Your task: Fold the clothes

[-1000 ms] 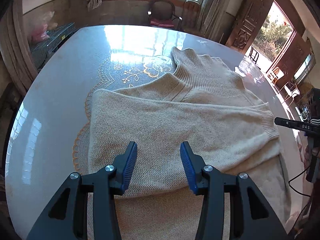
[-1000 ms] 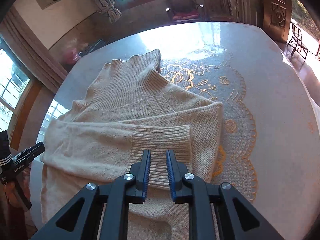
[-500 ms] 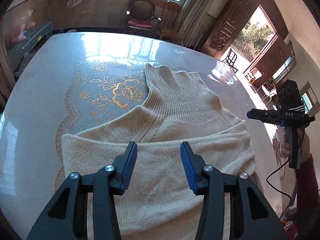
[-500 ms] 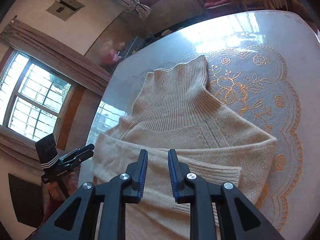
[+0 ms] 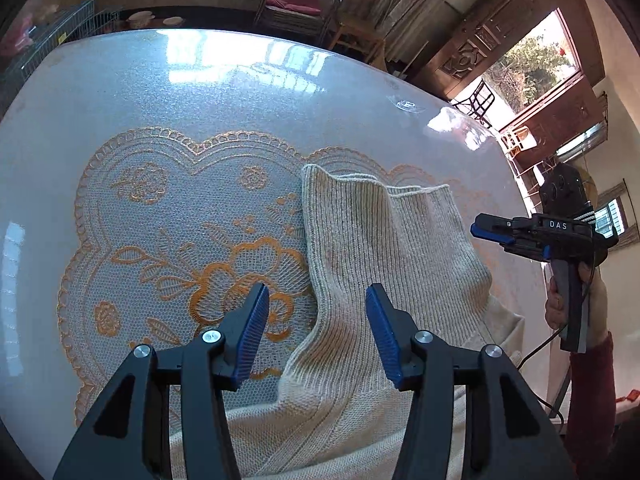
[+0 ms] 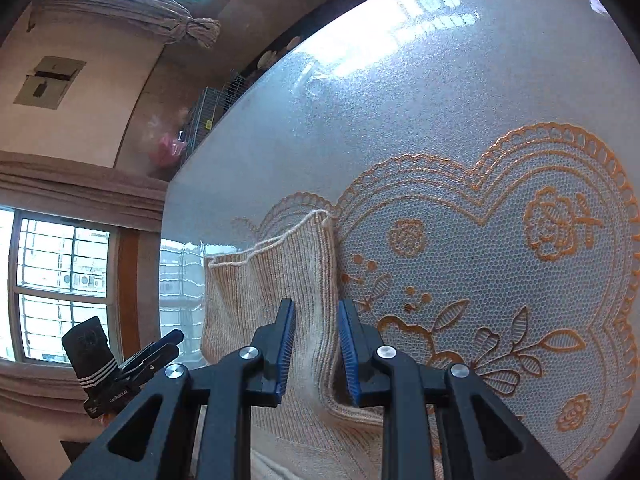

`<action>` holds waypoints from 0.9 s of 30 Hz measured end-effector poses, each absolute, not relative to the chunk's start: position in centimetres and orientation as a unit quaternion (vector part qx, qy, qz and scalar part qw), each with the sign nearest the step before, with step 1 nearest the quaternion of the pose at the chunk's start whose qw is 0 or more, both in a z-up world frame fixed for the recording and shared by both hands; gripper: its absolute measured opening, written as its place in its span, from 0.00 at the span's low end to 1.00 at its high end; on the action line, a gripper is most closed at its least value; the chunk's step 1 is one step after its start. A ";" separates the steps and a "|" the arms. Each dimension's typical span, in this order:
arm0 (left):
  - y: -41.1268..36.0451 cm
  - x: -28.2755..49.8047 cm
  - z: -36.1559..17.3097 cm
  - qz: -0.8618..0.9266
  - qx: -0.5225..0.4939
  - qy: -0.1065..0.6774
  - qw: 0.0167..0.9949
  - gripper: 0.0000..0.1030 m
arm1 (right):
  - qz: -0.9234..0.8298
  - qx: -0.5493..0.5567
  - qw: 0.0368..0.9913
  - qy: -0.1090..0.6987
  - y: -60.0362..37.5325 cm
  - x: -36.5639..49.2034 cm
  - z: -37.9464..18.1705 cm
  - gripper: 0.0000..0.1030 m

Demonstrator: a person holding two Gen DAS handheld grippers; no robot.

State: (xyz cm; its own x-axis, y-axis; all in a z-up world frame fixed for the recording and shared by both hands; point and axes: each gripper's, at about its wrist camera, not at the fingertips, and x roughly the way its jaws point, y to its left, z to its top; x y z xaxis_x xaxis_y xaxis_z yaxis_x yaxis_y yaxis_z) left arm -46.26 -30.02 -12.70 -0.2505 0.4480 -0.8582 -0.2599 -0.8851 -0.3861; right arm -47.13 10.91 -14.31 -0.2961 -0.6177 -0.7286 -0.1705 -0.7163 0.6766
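Your beige knit sweater (image 5: 384, 248) lies on the pale, glossy table (image 5: 120, 92), its ribbed turtleneck collar pointing away from you and resting partly over the orange floral lace mat (image 5: 168, 256) set into the tabletop. The collar's open rim shows a thin rolled edge; the body of the sweater runs back under both cameras, out of sight. Your left gripper (image 5: 316, 332) hangs above the near side of the collar with its blue-padded jaws apart and opening; the left pad is over the lace, the right pad over the ribbed knit, and no cloth is pinched between them. Your right gripper (image 6: 316, 352) is tilted down over the collar's right-hand edge, where the knit meets the lace. Its jaws stand a narrow gap apart, and a fold of ribbed knit shows in the gap, but you cannot tell from this view whether the pads touch the cloth or float above it. In the left wrist view your right hand (image 5: 560, 304) is seen gripping the handle of its tool out past the sweater's edge, a dark red sleeve (image 5: 592, 392) below it. Beyond the table stand a chair with a red cushion (image 5: 296, 0) and an open wooden door (image 5: 532, 64).
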 end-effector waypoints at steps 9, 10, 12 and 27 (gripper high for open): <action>-28.2 -49.3 -14.9 0.765 -0.592 -0.092 0.236 0.54 | -0.712 0.574 0.184 -0.360 10.2 -49.8 -16.5 0.21; -28.1 -49.7 -15.2 0.760 -0.597 -0.098 0.238 0.54 | -0.713 0.577 0.190 -0.352 9.7 -50.1 -16.5 0.21; -27.6 -49.9 -15.1 0.761 -0.595 -0.098 0.239 0.54 | -0.717 0.582 0.196 -0.330 8.4 -50.5 -16.3 0.21; -24.7 -47.5 -13.9 0.788 -0.566 -0.036 0.239 0.03 | -0.774 0.566 0.174 -0.224 2.9 -49.8 -14.6 0.05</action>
